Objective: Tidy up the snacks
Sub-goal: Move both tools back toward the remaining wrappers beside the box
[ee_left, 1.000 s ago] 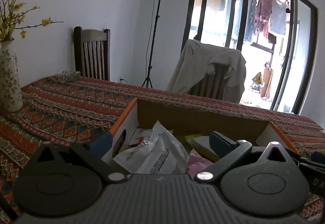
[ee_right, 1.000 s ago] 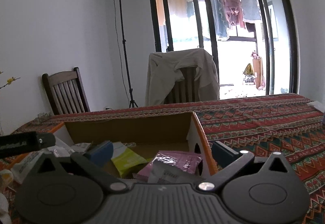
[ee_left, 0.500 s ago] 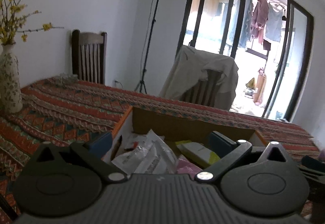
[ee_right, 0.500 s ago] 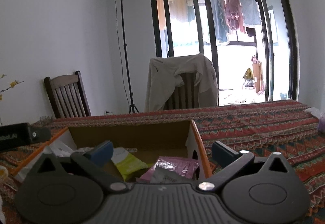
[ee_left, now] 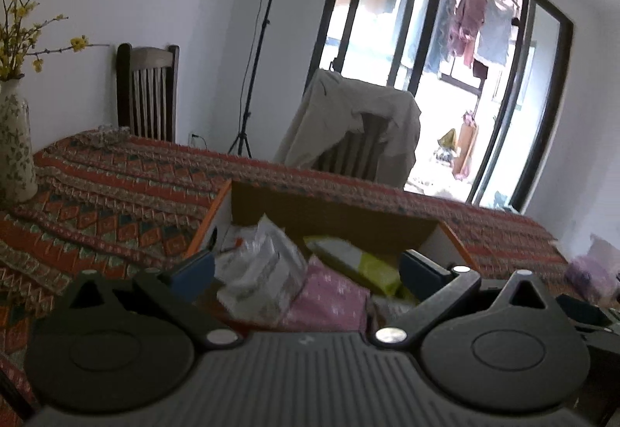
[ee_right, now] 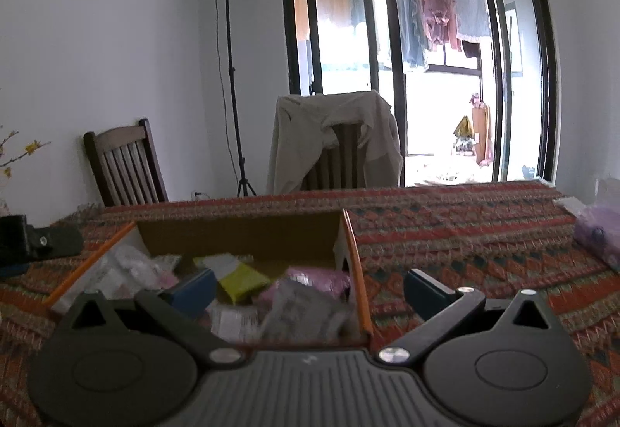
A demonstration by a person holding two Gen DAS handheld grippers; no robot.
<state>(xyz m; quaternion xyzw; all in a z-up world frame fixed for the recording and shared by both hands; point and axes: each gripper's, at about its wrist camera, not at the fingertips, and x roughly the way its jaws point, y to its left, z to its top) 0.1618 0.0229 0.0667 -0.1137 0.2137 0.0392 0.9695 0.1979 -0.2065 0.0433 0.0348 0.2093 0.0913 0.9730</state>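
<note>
An open cardboard box with orange edges sits on the patterned tablecloth and holds several snack packets: white ones, a yellow-green one and a pink one. My left gripper is open and empty, raised above the box's near side. In the right wrist view the same box lies ahead left with its yellow-green packet and pink packet. My right gripper is open and empty, spanning the box's right wall.
A flowered vase stands at the table's left. Two chairs stand behind the table, one draped with a jacket. A purple bag lies on the right. The other gripper's body shows at left.
Both grippers have lifted and pulled back from the box, so more of its inside shows. Both jaws stay open.
</note>
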